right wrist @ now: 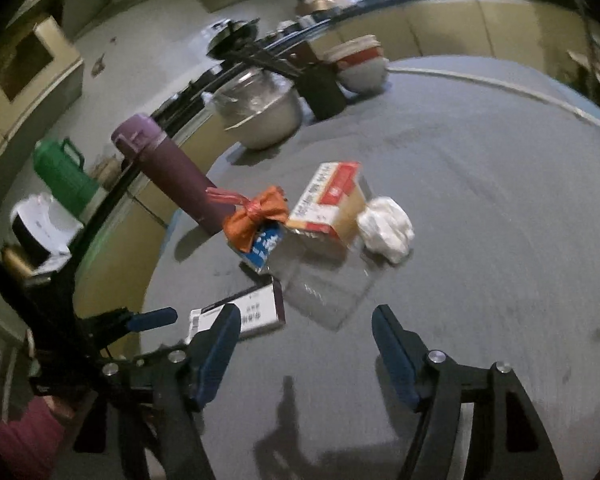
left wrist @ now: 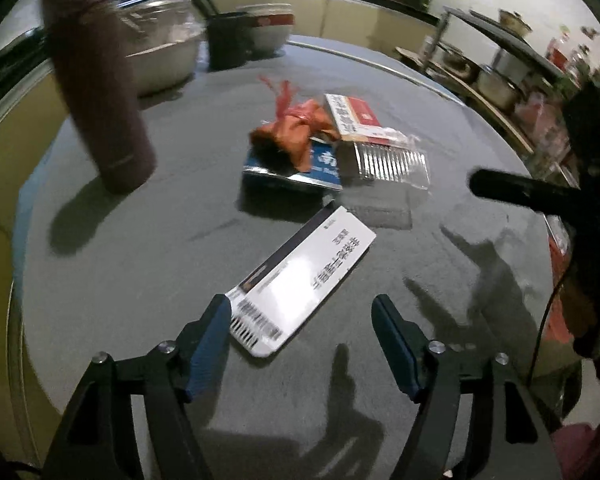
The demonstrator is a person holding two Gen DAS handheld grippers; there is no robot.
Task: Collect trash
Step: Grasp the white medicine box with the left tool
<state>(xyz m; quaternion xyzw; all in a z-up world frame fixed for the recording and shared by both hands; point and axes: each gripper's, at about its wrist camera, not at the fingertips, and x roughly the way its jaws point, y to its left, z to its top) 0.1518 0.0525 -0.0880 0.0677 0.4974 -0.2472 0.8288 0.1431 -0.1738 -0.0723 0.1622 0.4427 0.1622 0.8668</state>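
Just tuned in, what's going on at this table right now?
A person holds two grippers over a grey round table, clearing trash. Both the left gripper and right gripper are open and empty. The left hovers nearest a flat white box. Further off lie an orange wrapper, a red-and-white carton and a crumpled tissue. Nothing is picked up yet.

Blue packet [left wrist: 300, 168]: upper face partly hidden under the orange wrapper [left wrist: 296, 132]; its print is unreadable. Purple flask [left wrist: 96, 92]: blurred, top cut off by the left wrist picture's edge. Shelf [left wrist: 496, 80] contents: too blurred to identify. Right gripper [left wrist: 540, 196]: only one dark finger shows there.
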